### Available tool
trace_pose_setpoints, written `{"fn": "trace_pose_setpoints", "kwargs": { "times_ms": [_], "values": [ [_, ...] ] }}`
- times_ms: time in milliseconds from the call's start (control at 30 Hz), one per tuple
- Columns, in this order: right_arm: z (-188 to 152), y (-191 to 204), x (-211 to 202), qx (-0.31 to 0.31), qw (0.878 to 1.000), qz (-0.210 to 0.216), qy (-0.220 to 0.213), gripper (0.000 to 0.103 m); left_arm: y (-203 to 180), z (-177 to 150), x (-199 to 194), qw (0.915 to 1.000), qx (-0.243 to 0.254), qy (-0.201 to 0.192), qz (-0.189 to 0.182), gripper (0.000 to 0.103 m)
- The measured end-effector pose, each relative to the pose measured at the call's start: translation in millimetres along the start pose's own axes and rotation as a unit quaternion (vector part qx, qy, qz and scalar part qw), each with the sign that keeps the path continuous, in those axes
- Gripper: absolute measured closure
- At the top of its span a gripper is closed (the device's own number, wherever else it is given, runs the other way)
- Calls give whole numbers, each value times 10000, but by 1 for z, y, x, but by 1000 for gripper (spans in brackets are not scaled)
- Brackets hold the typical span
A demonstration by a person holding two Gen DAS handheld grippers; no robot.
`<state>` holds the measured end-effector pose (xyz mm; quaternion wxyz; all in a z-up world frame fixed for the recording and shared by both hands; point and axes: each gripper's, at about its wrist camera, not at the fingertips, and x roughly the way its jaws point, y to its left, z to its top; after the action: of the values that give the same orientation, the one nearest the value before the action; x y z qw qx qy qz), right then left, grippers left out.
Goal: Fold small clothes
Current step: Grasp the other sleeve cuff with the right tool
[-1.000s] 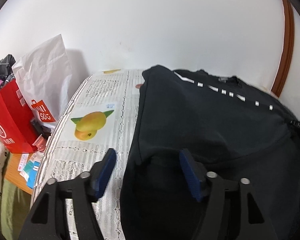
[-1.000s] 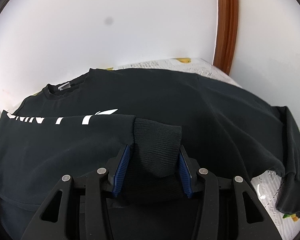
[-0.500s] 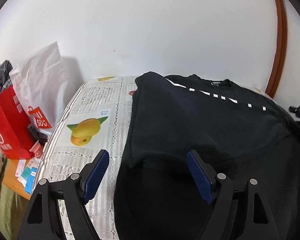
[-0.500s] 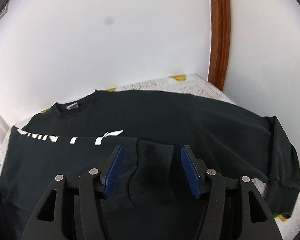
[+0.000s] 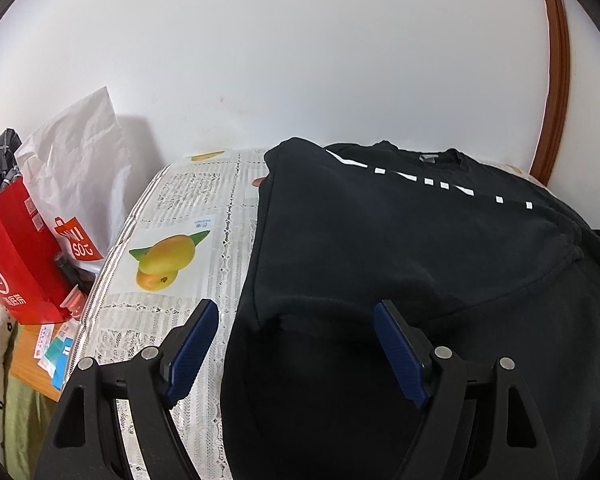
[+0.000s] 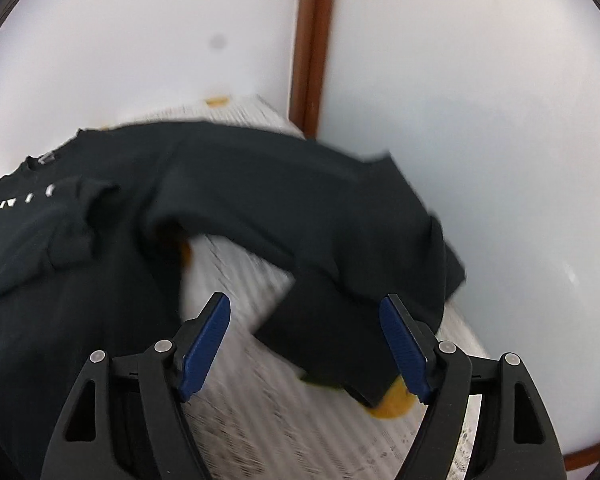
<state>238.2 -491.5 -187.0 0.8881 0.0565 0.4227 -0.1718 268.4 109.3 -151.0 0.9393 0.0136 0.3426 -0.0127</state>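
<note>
A black sweatshirt [image 5: 400, 248] with white lettering lies on the table, its left sleeve folded across the chest. My left gripper [image 5: 296, 344] is open and empty, its jaws wide over the shirt's lower left edge. In the right wrist view the same shirt [image 6: 240, 184] shows with its right sleeve [image 6: 364, 264] stretched out over the table's right side. My right gripper [image 6: 304, 344] is open and empty, hovering just in front of that sleeve's cuff. The right view is motion-blurred.
The table has a white lace cloth with mango prints [image 5: 168, 256]. A red paper bag [image 5: 16, 264] and a white bag [image 5: 76, 176] stand left of the table. White walls rise close behind, with a brown door frame [image 6: 312, 44] in the corner.
My right gripper let go of the folded sleeve cuff, opened wide and swung right toward the other sleeve. My left gripper opened wider and drew back a little.
</note>
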Motion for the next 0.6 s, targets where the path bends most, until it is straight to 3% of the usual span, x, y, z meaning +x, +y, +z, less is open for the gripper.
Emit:
{"fn": "trace_pose_setpoints", "kwargs": {
  "times_ms": [133, 333, 367, 467, 500, 600],
  "values": [
    [-4, -5, 13, 111, 9994, 279, 159, 26, 1, 0, 2, 10000, -34, 50, -58, 25],
    [-3, 5, 25, 11, 9998, -41, 208, 27, 5, 0, 5, 9998, -154, 99, -104, 25],
    [-3, 3, 26, 51, 9998, -81, 201, 39, 5, 0, 4, 9998, -150, 82, -107, 25],
    [-4, 2, 24, 1, 9996, -274, 118, 92, 3, 0, 0, 9999, -104, 20, -82, 25],
    [-3, 2, 23, -73, 9987, -488, 119, 92, 3, 0, 0, 9999, -93, 9, -70, 25],
    [-1, -5, 12, 35, 9990, -438, 120, 92, 2, 0, 0, 10000, -77, 34, 17, 25]
  ]
}}
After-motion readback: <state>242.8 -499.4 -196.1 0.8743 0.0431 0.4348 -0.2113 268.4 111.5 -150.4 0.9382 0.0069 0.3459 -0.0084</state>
